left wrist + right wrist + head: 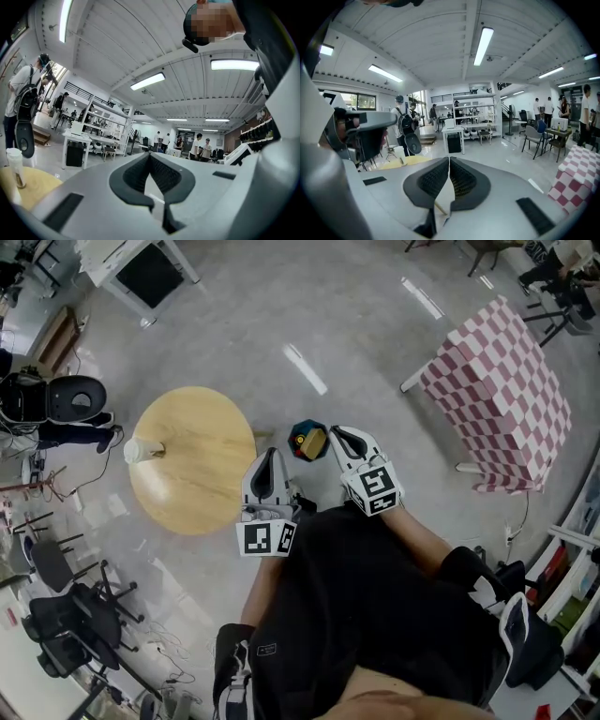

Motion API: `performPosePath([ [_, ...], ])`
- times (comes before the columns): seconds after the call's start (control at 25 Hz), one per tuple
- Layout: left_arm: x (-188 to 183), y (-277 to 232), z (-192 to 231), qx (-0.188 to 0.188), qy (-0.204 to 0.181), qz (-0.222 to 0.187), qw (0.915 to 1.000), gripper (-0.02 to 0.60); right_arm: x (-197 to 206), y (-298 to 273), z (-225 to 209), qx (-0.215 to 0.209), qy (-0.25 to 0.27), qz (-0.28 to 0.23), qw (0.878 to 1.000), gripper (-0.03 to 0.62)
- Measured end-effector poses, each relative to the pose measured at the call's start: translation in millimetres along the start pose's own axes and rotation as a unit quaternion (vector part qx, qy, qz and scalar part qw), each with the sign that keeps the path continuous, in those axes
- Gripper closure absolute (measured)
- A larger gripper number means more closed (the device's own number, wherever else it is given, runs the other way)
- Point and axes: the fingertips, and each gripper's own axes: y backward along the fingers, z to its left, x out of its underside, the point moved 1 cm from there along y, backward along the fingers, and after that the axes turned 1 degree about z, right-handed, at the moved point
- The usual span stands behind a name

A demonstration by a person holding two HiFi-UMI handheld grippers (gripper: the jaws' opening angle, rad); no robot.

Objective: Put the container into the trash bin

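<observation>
The container is a white paper cup [141,450] standing upright at the left edge of a round wooden table [202,474]. In the left gripper view the cup [15,168] stands far left on the table [35,185]; in the right gripper view the cup [399,153] is small and distant. A dark trash bin [307,440] with coloured items inside stands on the floor right of the table. My left gripper [272,454] [150,154] hangs shut over the table's right edge. My right gripper [335,432] [449,159] is shut beside the bin. I see nothing held in either.
A table with a pink checked cloth [502,395] stands at the right. A white desk [141,268] is at the far left back, office chairs [66,615] at the lower left. Several people [201,145] stand in the distance, one with a backpack [404,129] near the table.
</observation>
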Motion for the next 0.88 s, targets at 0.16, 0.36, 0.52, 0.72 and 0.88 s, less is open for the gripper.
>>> performPosePath([
  [0.16,2,3,-9,0.007,-0.004,-0.002,1.0000,0.574,-13,19,2,0.010,0.003,-0.026,1.000,0.562],
  [0.36,4,3,-15,0.009,-0.003,-0.002,1.0000,0.574,-17,27,-2,0.011,0.005,-0.035,0.999,0.568],
  [0.52,3,5,-16,0.010,-0.002,-0.003,0.9999,0.574,-17,30,-2,0.015,0.002,-0.036,0.999,0.568],
  [0.72,3,5,-14,0.008,-0.001,-0.002,1.0000,0.574,-15,29,-3,0.018,-0.002,-0.034,0.999,0.568],
  [0.88,4,6,-12,0.007,-0.001,-0.003,1.0000,0.574,-15,28,-2,0.020,-0.003,-0.035,0.999,0.568],
])
